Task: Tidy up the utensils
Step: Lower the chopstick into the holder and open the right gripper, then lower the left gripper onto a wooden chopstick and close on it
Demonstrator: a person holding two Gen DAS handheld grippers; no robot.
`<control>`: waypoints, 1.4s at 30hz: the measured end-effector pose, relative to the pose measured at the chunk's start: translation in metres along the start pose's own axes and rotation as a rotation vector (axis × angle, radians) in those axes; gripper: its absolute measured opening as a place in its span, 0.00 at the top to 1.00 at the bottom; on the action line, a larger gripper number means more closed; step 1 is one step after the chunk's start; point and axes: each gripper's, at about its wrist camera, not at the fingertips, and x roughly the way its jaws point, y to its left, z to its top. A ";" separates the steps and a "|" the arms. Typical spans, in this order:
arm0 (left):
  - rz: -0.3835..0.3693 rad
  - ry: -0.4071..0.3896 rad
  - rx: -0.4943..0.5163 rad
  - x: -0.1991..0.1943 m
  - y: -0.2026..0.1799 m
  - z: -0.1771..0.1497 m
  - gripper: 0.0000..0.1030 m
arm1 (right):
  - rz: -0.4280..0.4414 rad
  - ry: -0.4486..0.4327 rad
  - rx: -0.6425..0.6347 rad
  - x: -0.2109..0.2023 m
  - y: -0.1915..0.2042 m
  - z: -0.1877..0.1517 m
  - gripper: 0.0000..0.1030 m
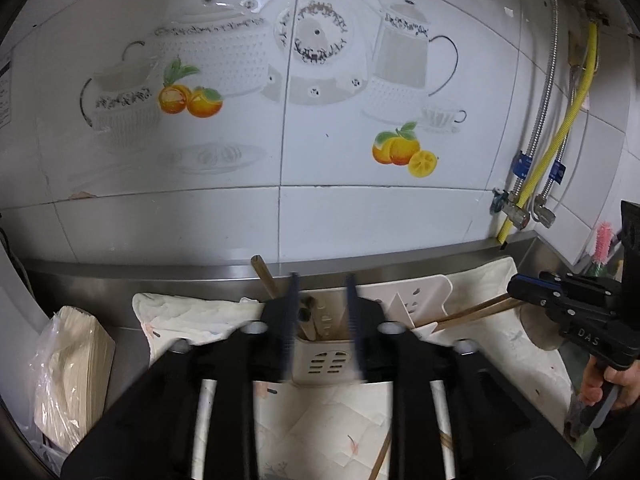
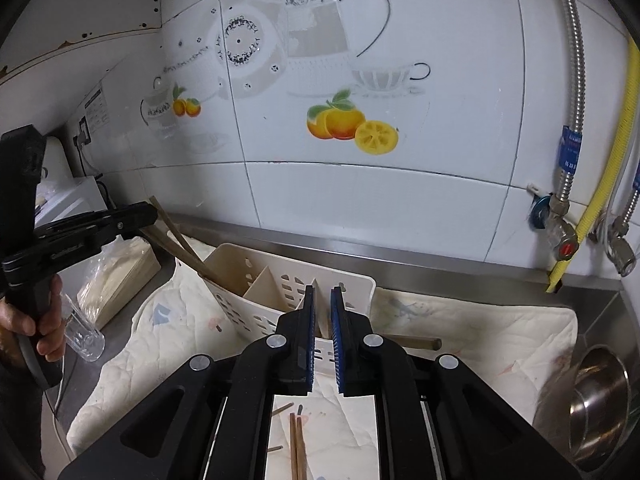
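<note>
**Chopsticks partly sorted, more left on the cloth**

Left tongs (image 1: pixel 322 308) stand wide and empty over the utensil caddy (image 2: pixel 256 276), which already holds several chopsticks (image 2: pixel 188 256). Right tongs (image 2: pixel 322 320) are narrow, empty. A loose chopstick pair (image 2: pixel 298 444) on the desk cloth (image 2: pixel 460 332) awaits sorting.

Glossy white ceramic wall tiles (image 2: pixel 360 208) with printed fruit; a brushed, dull-shining steel counter edge (image 2: pixel 440 254); a soft quilted cream cloth (image 2: pixel 480 328); a smooth matt cream plastic utensil holder (image 2: pixel 248 268) with slots; brown wooden chopsticks (image 2: pixel 298 444); a shiny steel bowl (image 2: pixel 600 404); matt black plastic grippers with ribbed blue pads (image 2: pixel 335 336)
</note>
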 end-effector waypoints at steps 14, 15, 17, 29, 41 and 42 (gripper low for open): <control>-0.005 -0.085 0.003 -0.060 -0.006 -0.021 0.46 | -0.038 -0.110 -0.001 -0.060 0.000 -0.021 0.57; -0.006 -0.084 0.004 -0.062 -0.007 -0.026 0.44 | -0.034 -0.115 0.004 -0.064 0.001 -0.026 0.55; -0.007 -0.076 0.005 -0.067 -0.008 -0.039 0.39 | -0.019 -0.114 0.008 -0.071 0.005 -0.040 0.53; 0.014 0.033 0.007 -0.073 -0.008 -0.134 0.23 | -0.016 0.022 0.022 -0.067 0.015 -0.143 0.47; 0.039 0.123 -0.061 -0.074 0.009 -0.193 0.20 | -0.063 0.202 0.015 -0.047 0.002 -0.230 0.64; 0.040 0.126 -0.067 -0.074 0.010 -0.196 0.19 | -0.056 0.213 0.015 -0.046 0.002 -0.234 0.66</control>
